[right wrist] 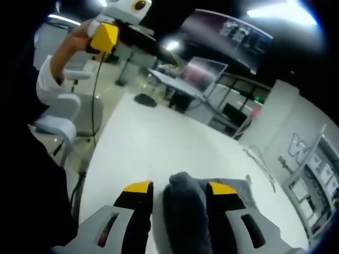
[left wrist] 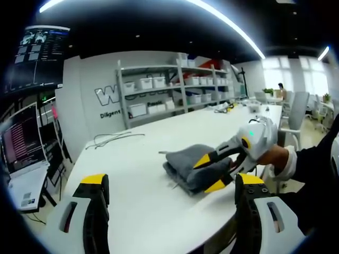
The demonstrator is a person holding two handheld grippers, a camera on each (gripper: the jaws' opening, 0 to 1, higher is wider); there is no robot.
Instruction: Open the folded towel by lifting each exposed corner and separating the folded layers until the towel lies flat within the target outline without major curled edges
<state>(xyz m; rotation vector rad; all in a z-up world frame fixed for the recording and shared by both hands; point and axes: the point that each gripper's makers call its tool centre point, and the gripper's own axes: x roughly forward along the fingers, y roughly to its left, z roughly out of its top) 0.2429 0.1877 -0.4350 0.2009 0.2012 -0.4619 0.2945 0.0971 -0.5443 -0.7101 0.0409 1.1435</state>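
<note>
The right gripper [right wrist: 177, 191] pinches a raised fold of the towel [left wrist: 190, 166] to peel its layers apart, while the left gripper [left wrist: 172, 182] waits spread above the tabletop [left wrist: 148, 206].

I counted one grey towel [left wrist: 192, 165] on one white table [left wrist: 143, 174], two grippers — left [left wrist: 172, 182], right [left wrist: 212, 172] at three o'clock — one shelf rack [left wrist: 175, 87], two monitors [left wrist: 21, 138].
</note>
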